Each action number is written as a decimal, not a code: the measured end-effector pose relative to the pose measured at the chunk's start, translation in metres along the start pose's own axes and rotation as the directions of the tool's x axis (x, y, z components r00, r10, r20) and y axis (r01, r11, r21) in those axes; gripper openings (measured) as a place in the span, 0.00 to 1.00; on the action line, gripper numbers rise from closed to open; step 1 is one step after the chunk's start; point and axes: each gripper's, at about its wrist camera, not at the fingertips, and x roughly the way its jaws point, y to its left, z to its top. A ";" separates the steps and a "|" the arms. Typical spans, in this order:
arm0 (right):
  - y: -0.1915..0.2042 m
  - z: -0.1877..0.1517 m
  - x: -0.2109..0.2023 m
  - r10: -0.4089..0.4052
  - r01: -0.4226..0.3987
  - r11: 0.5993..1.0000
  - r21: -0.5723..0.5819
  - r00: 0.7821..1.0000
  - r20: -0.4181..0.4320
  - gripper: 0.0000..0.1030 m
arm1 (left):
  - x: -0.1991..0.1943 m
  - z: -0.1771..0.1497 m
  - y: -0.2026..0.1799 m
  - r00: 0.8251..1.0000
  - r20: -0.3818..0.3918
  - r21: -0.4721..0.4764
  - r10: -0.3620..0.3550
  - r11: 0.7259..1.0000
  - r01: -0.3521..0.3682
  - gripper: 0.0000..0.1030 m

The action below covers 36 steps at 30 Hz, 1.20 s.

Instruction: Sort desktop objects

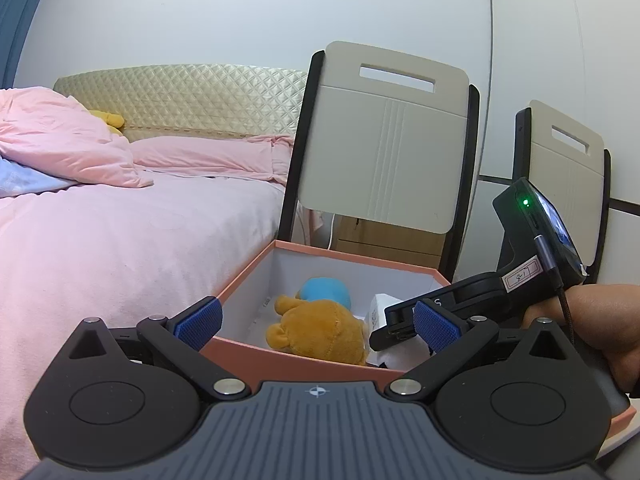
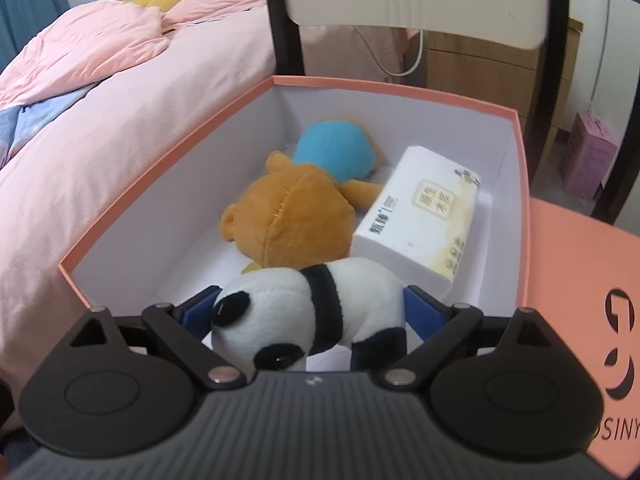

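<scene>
**Three items counted at one box**

One brown bear (image 2: pixel 292 220), one tissue pack (image 2: pixel 420 220) and one panda (image 2: pixel 312 316) were seen at the pink box (image 2: pixel 168 168); the panda sat between the right gripper's (image 2: pixel 312 312) wide-spread fingers, contact unclear; the left gripper (image 1: pixel 316 326) was held open and empty.

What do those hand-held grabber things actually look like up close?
Each is black plastic with a grey ribbed body. The left gripper and right gripper carry blue textured pads. The right one also has a green light, a braided cable and a white label.
</scene>
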 end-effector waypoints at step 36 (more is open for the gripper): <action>-0.052 -0.173 -0.192 -0.313 0.243 0.950 0.198 0.760 0.570 1.00 | -0.005 -0.012 -0.024 0.998 0.007 0.094 -0.057 0.994 0.056 1.00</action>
